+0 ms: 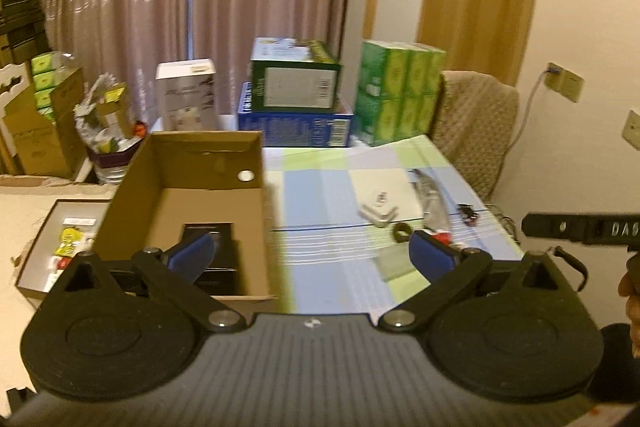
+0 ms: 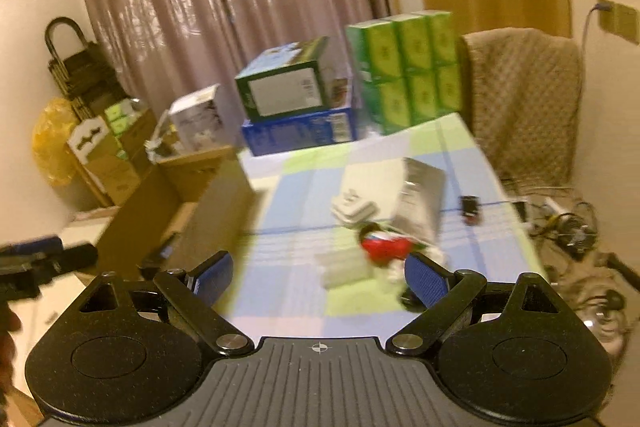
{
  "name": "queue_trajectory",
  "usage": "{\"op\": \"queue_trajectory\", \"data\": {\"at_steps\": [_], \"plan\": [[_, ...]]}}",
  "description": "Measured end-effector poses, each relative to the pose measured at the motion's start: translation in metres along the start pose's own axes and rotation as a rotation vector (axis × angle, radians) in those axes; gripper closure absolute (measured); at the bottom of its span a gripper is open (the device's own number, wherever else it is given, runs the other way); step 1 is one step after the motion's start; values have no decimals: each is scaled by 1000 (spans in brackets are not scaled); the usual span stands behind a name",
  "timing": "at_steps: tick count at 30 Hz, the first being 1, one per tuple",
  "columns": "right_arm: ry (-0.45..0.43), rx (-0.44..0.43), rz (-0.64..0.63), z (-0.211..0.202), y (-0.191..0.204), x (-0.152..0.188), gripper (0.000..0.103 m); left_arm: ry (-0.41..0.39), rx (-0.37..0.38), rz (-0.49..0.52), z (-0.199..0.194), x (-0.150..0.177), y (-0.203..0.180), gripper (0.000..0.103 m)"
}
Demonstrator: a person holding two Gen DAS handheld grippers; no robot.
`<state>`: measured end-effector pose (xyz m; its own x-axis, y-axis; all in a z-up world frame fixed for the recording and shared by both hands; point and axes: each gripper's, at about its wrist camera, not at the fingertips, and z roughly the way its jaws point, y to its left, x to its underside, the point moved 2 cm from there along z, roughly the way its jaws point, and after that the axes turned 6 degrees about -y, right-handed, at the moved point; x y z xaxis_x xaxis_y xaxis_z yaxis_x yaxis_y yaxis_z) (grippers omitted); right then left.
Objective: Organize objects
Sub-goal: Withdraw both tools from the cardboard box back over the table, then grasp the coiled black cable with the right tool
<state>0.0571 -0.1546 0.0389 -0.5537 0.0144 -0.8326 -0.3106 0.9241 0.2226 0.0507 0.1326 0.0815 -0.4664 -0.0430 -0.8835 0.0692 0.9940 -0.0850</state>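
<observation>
An open cardboard box [image 1: 192, 195] stands on the left of the checked tablecloth [image 1: 328, 195]; a black box [image 1: 214, 251] lies inside it. My left gripper [image 1: 312, 255] is open and empty, its left finger over the cardboard box. Small items lie to the right: a white adapter [image 1: 378, 213], a silver foil pouch [image 1: 430, 199], a small black part [image 1: 468, 215], a clear plastic case [image 1: 394, 261]. My right gripper [image 2: 318, 277] is open and empty, just short of a red and white object [image 2: 384, 247], the clear case [image 2: 346, 269], the adapter [image 2: 354, 207] and the pouch [image 2: 420, 195]. The cardboard box [image 2: 208, 211] is at its left.
Stacked green and blue cartons [image 1: 296, 95], a green tissue pack [image 1: 400, 91] and a white carton [image 1: 186, 95] line the table's far edge. A shallow tray of small items [image 1: 68, 247] lies left of the cardboard box. A covered chair [image 2: 524, 99] and tangled cables [image 2: 572, 227] are at right.
</observation>
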Motion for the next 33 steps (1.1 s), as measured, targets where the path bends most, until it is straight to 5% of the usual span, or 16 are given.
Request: {"op": "queue_trajectory", "data": {"at_steps": [12,33], "plan": [[50,38,-50,-12,-49,24,13,38,95,28,15,17,-51,1],[218,-59,-308,77,-102,49,13,188,148,131,113,53,-90,1]]}}
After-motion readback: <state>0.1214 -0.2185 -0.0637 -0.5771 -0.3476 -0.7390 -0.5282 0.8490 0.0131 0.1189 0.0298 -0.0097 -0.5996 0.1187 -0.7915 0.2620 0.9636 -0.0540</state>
